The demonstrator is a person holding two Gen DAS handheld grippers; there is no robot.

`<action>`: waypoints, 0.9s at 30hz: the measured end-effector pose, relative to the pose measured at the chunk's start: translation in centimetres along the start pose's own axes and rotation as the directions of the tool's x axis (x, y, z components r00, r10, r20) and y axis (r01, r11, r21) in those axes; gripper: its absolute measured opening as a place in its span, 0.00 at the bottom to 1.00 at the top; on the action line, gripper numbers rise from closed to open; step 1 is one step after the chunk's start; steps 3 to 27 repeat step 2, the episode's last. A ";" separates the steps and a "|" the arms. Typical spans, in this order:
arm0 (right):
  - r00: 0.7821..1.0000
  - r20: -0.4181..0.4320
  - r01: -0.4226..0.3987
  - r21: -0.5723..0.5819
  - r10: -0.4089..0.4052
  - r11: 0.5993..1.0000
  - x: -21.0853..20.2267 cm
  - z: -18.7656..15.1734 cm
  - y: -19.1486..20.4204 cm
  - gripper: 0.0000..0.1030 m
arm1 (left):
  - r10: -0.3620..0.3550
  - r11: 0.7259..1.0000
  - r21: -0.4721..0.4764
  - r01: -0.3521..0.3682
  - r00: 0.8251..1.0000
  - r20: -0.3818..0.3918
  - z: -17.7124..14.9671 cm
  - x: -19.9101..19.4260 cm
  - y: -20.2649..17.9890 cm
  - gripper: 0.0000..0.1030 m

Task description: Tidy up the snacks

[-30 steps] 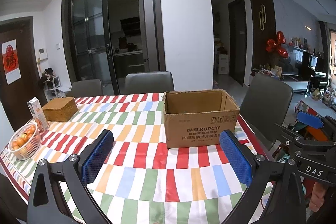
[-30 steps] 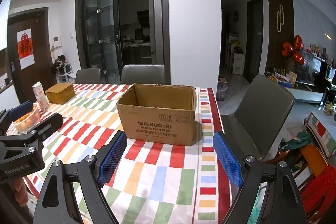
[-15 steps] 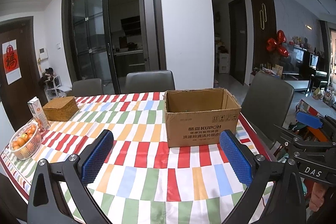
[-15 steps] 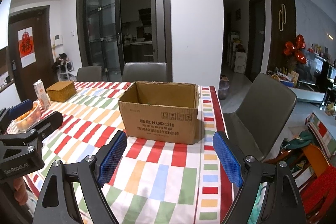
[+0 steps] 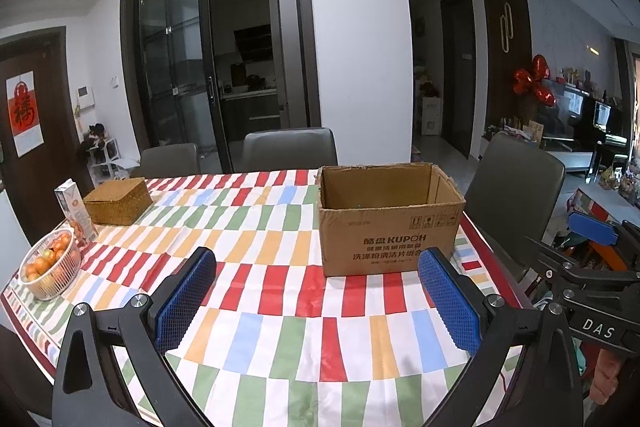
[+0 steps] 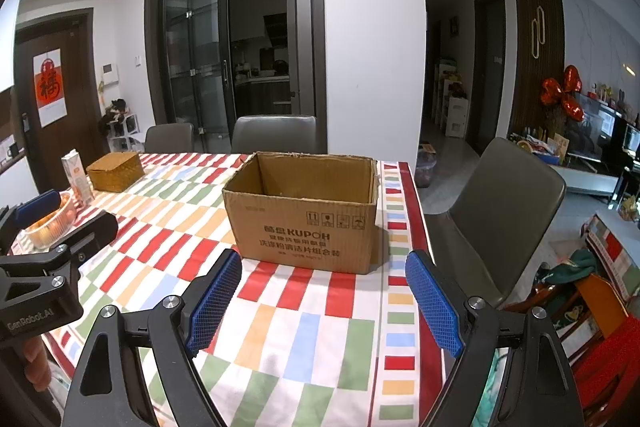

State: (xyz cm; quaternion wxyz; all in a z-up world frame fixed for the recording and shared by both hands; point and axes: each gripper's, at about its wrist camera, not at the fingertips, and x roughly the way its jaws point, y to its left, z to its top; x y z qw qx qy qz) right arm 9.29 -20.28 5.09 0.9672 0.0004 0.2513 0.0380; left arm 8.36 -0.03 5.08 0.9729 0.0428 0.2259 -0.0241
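Grippers poised before the box (image 5: 390, 223)
Left gripper (image 5: 318, 301) and right gripper (image 6: 323, 293) hovered over the tabletop (image 5: 256, 239), jaws apart, empty.

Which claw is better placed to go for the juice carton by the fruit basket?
Left, probably. The juice carton stands at the table's far left by the fruit basket, on the left claw side. The right claw faces the cardboard box. Both claws are open and empty.
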 end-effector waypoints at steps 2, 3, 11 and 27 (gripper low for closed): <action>1.000 -0.002 0.000 -0.002 0.000 1.000 0.1 -0.1 0.0 0.82 | 0.001 1.000 -0.002 -0.001 1.000 -0.007 -0.1 0.2 0.0 1.00; 1.000 -0.002 0.000 -0.002 0.000 1.000 0.1 -0.1 0.0 0.82 | 0.001 1.000 -0.002 -0.001 1.000 -0.007 -0.1 0.2 0.0 1.00; 1.000 -0.002 0.000 -0.002 0.000 1.000 0.1 -0.1 0.0 0.82 | 0.001 1.000 -0.002 -0.001 1.000 -0.007 -0.1 0.2 0.0 1.00; 1.000 -0.002 0.000 -0.002 0.000 1.000 0.1 -0.1 0.0 0.82 | 0.001 1.000 -0.002 -0.001 1.000 -0.007 -0.1 0.2 0.0 1.00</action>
